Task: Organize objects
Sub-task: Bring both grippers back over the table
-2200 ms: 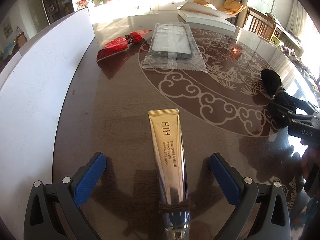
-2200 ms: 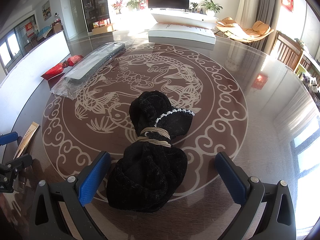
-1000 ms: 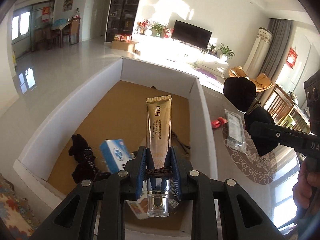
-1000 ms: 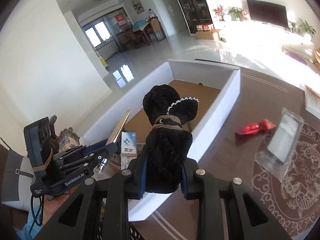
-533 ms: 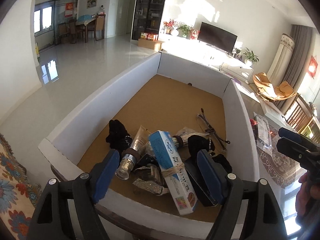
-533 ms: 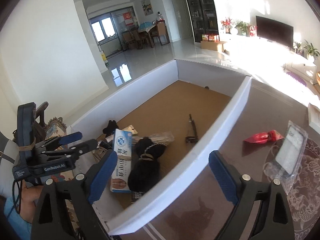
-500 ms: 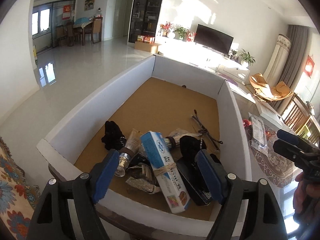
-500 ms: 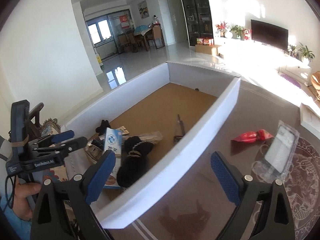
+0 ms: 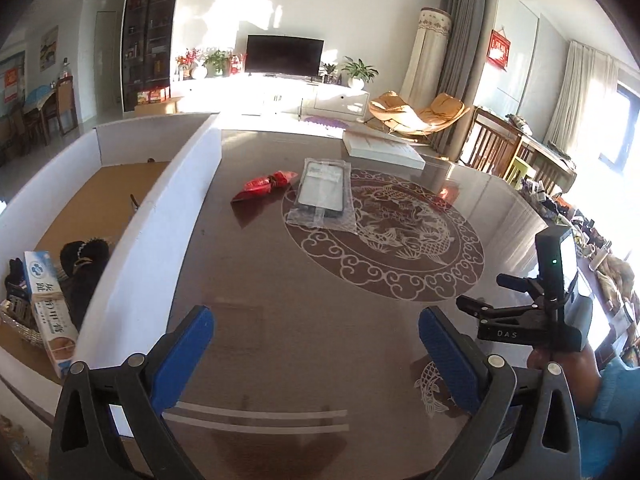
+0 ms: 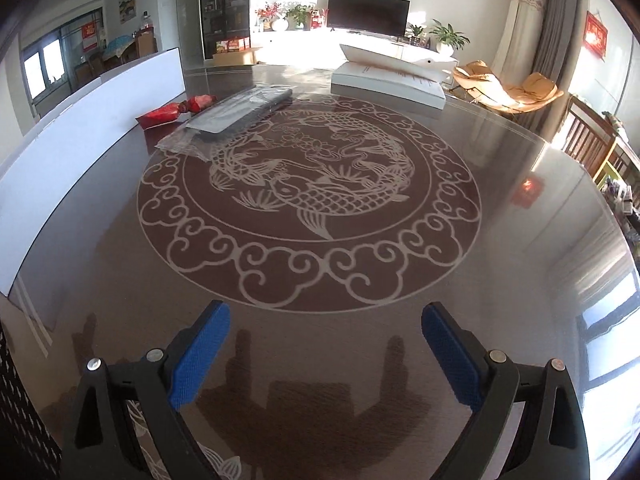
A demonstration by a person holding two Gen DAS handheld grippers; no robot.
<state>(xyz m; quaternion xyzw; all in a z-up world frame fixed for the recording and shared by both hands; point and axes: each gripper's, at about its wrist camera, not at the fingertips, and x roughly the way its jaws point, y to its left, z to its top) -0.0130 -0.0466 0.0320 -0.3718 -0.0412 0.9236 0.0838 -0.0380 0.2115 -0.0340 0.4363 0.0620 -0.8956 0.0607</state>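
Left of my opening left gripper (image 9: 316, 354), only its camera shows the box's (image 9: 148, 216) contents; both grippers, right gripper (image 10: 325, 354) included, now empty, wide.

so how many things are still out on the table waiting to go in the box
2: a red packet near the box wall, and a plastic-wrapped item beside it on the table's fish pattern.

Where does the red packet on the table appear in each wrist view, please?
Left wrist: red packet upper centre, between the white box wall and the plastic-wrapped item.
Right wrist: red packet upper left, beside the same item.
Shared landmark: the television.
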